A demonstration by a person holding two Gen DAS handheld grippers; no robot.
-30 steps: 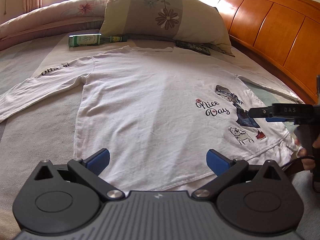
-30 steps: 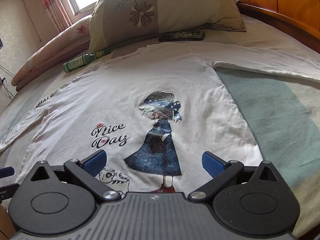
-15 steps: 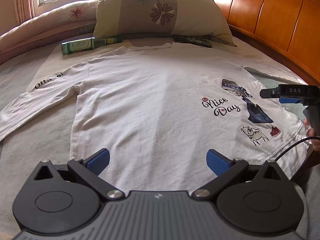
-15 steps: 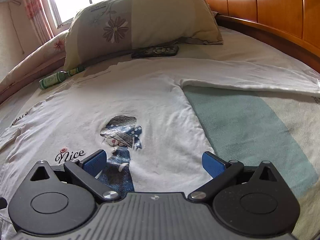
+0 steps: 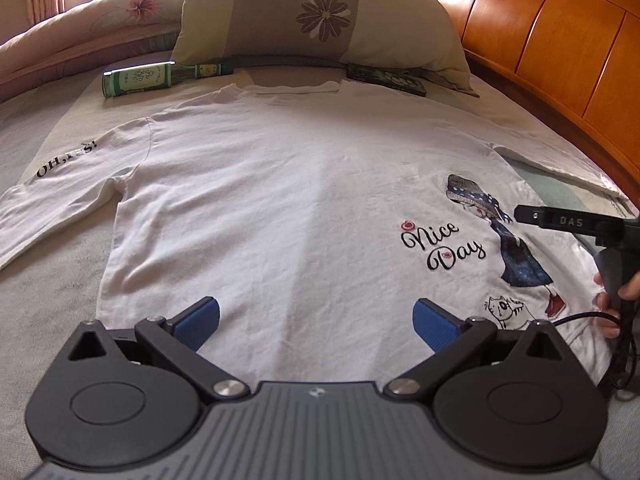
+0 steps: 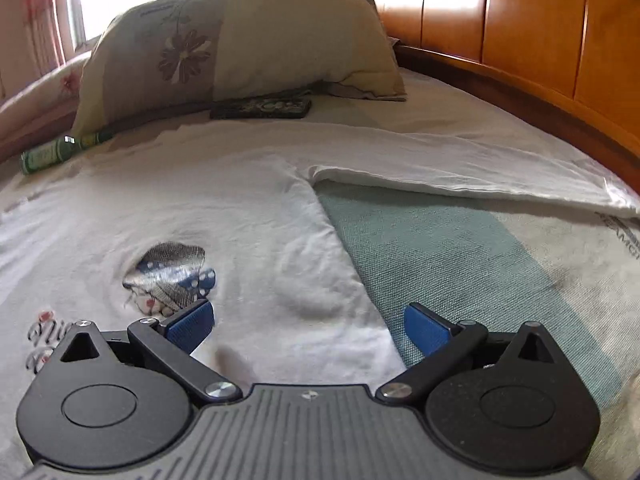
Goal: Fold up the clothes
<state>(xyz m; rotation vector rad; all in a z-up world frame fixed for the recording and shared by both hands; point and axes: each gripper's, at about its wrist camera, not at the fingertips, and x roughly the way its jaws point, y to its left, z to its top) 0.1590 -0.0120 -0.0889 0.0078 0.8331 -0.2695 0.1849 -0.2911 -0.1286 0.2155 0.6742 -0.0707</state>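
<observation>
White long-sleeved cotton shirt (image 5: 288, 200) lies flat on bed, sleeves spread. Right hand-held gripper (image 6: 308, 326) has dropped toward lower-centre side seam; left hand-held gripper (image 5: 316, 320) hovers at hem. Both wide open, empty.

White printed shirt (image 5: 288, 200), floral pillow (image 5: 320, 16)

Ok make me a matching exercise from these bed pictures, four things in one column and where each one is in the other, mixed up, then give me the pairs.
Things:
1. green bottle
2. shirt
3. flower pillow
4. dark flat case

Places:
A. leaning up by the wooden headboard
B. spread flat, sleeves out
C. lying on its side, left of the collar
D. at the pillow's foot, right of the collar

Pairs: 1-C, 2-B, 3-A, 4-D
</observation>
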